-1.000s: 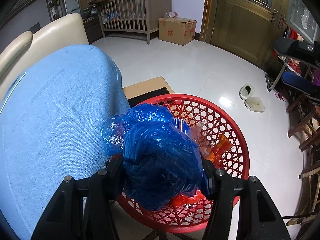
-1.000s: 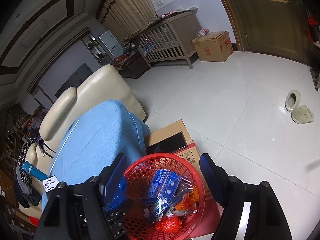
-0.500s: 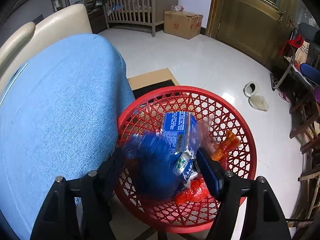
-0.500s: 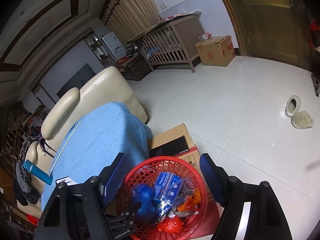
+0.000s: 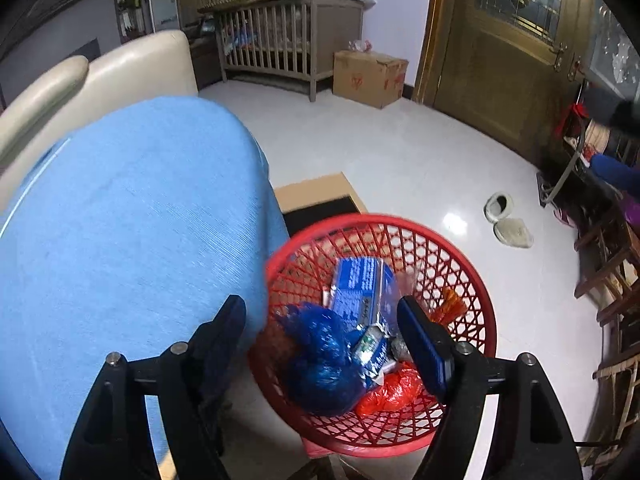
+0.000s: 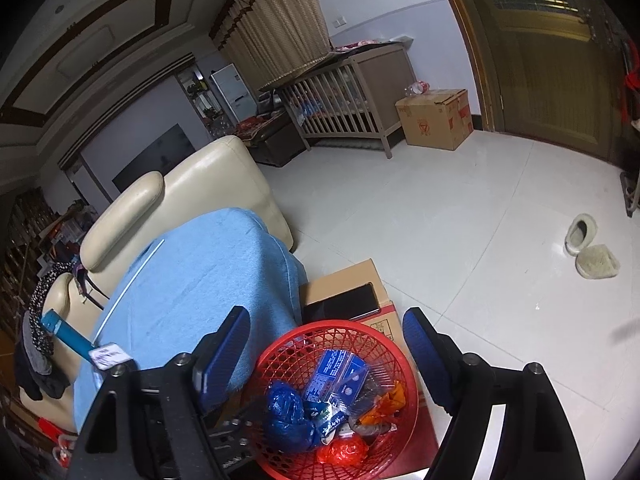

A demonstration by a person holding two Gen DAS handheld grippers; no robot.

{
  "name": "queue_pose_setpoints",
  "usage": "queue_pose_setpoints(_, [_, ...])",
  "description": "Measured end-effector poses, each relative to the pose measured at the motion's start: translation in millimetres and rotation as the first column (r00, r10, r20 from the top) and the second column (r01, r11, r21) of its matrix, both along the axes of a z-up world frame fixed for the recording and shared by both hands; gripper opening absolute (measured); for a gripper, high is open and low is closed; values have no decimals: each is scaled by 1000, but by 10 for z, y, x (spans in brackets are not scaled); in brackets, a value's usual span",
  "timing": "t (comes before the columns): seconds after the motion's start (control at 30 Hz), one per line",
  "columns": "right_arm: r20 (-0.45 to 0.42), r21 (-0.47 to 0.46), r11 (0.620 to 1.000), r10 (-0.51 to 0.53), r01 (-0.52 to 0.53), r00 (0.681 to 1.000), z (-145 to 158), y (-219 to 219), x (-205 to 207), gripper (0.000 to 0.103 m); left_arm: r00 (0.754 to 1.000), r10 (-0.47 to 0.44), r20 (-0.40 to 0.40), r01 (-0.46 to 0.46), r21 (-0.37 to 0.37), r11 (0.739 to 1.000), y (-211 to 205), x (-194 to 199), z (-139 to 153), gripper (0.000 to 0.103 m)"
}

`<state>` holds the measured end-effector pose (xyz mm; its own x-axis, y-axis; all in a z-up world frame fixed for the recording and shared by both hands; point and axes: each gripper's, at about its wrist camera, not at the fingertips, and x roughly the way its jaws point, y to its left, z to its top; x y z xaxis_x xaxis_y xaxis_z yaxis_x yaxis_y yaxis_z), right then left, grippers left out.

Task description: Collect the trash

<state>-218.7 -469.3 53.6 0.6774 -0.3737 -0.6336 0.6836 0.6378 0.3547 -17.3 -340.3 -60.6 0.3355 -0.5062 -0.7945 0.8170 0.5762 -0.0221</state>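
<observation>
Left wrist view: left gripper (image 5: pixel 322 322) fingers just spread, nothing between them; blue plastic bag (image 5: pixel 324 356) lies in the red basket (image 5: pixel 478 312). Right gripper (image 6: pixel 326 334) also released, empty. Risk: basket near full, further trash may spill over the rim.

You see a red lattice basket (image 5: pixel 472 280) holding a dark blue bag (image 5: pixel 324 360), a blue-and-white printed carton (image 5: pixel 358 284) and a red bag (image 5: pixel 394 390). Beside it, a light blue towel (image 5: pixel 132 240) covers a cream sofa (image 6: pixel 208 176). The floor (image 6: pixel 460 220) is white tile; 2 slippers (image 6: pixel 592 254) are beige.
</observation>
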Motion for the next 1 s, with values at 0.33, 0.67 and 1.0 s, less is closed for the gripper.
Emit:
queue_pose_setpoints(0.33, [-90, -62, 998, 19, -24, 996, -125, 381, 173, 87, 987, 103, 124, -88, -121, 989, 578, 86, 587, 79])
queue_pose_setpoints(0.67, [-245, -120, 992, 18, -49, 969, -703, 1142, 421, 87, 967, 195, 163, -168, -166, 972, 1273, 55, 773, 92])
queue_pose_setpoints(1.0, [-163, -174, 985, -25, -3, 986, -634, 1513, 421, 90, 952, 263, 156, -236, -171, 957, 1652, 11, 740, 97])
